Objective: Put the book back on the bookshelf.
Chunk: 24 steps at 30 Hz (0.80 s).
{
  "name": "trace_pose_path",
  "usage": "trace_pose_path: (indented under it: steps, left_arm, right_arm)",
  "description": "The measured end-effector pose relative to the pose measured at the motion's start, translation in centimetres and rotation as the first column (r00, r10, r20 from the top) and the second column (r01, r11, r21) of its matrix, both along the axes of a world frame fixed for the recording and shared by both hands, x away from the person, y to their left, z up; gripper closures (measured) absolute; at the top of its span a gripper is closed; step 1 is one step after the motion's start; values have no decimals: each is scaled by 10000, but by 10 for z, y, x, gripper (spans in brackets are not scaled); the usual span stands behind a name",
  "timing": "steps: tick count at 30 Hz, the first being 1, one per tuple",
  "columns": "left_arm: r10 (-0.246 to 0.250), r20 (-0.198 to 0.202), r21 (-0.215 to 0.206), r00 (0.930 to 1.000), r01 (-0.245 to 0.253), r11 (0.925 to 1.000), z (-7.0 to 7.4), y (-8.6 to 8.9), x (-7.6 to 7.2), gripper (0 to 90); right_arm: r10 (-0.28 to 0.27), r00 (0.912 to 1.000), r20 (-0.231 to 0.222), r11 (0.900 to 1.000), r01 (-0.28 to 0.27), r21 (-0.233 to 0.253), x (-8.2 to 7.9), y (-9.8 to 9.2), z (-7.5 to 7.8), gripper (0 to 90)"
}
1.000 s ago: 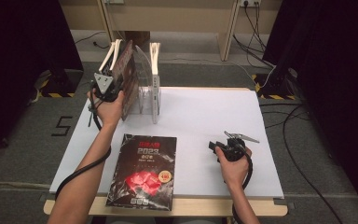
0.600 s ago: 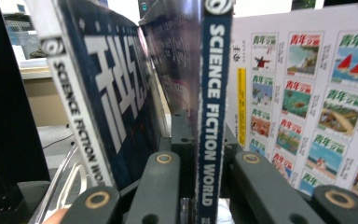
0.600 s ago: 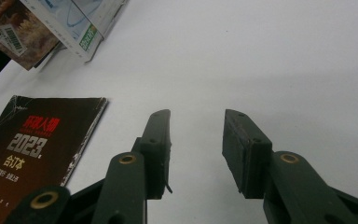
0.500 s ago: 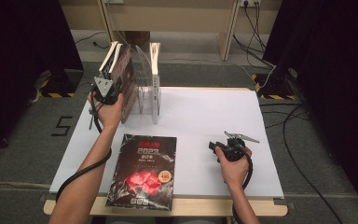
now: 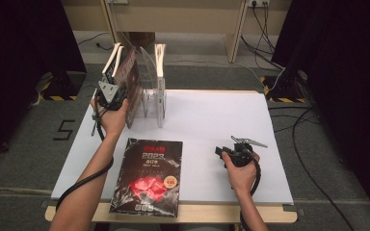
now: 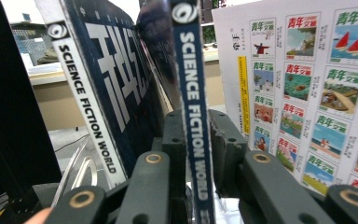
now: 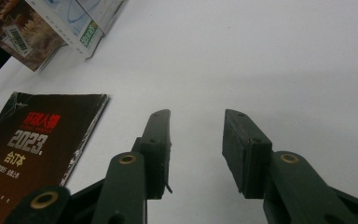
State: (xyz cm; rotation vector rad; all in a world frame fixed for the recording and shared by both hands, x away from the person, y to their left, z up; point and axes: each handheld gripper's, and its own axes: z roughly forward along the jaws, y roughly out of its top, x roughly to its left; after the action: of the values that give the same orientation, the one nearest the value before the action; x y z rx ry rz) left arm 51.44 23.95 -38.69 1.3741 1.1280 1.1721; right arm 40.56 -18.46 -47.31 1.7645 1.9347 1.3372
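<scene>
While nothing has visibly shifted in the past second, the left gripper (image 6: 198, 154) stays clenched on a blue magazine (image 6: 192, 112) in the rack (image 5: 147, 91) far left; another magazine (image 5: 149, 175) lies near, the right gripper (image 7: 196, 149) rests released on the bench (image 5: 212, 120).

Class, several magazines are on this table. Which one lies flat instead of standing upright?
The black 2023 magazine with the red cover picture lies flat, face up, at the table's near edge. The other magazines stand upright in the clear rack at the far left.
</scene>
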Motion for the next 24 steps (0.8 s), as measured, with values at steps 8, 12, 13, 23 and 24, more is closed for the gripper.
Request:
trace_pose_path:
  steps: [8,12,13,23,24]
  left_arm:
    - [-78,1,-267,10000,78,9996,8,1,-9,759]
    - [-44,-338,-329,9994,33,9995,15,3,-2,758]
    - [-73,-479,-331,9988,57,9994,17,4,0,757]
    - [-167,-1400,-719,9900,66,9974,22,3,9,814]
    - [-140,-1497,-685,9886,37,9976,24,2,9,819]
  right_arm:
    - [60,10000,-34,9999,-60,-111,0,0,-1,620]
    - [90,9998,-151,10000,-91,-34,1,0,-1,617]
    - [69,9997,-218,10000,-70,-17,1,0,-1,616]
    - [129,9994,-335,9999,-131,-53,2,-2,-3,616]
    - [175,9994,-303,9998,-178,-105,2,-2,-3,616]
